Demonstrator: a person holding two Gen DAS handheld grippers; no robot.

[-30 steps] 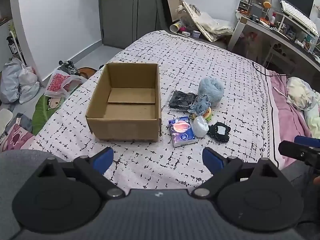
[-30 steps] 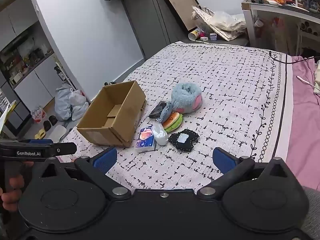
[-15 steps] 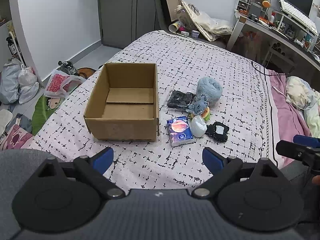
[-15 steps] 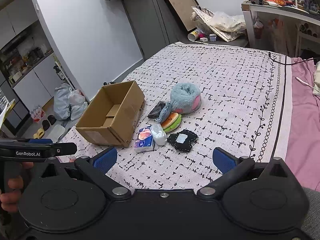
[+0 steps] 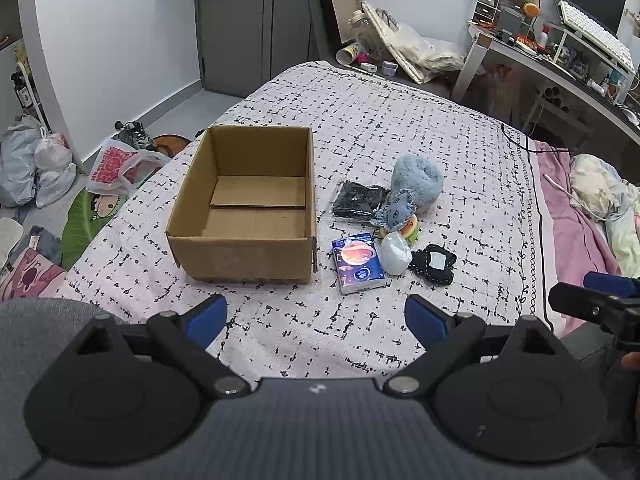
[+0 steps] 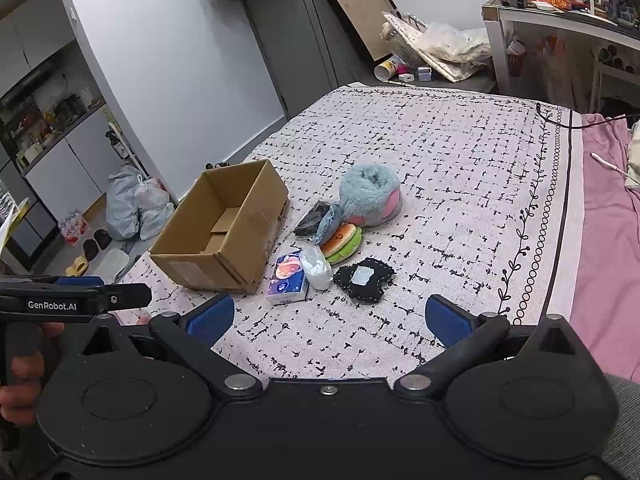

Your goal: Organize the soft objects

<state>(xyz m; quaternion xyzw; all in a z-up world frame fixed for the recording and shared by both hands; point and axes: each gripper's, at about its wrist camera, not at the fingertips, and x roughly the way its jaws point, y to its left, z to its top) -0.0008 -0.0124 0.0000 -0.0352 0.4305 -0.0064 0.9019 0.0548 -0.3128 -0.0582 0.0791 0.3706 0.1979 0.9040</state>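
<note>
Left gripper (image 5: 316,316) and right gripper (image 6: 330,316) both wide, holding nothing. Cardboard box (image 5: 248,204) ahead on bed (image 5: 400,120); soft things (tissue pack (image 5: 357,262), blue plush (image 5: 416,182)) clustered beside it, well beyond both.

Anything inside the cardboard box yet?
Nothing: the cardboard box shows only its bare floor flaps. The near wall hides a thin strip of floor in the left wrist view. The soft items lie outside on the bedspread.

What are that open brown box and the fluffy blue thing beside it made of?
The open brown box looks like plain corrugated cardboard: matte tan walls, folded bottom flaps. The fluffy blue thing seems to be plush fabric, with long fuzzy pile and pink patches; probably a soft toy.
</note>
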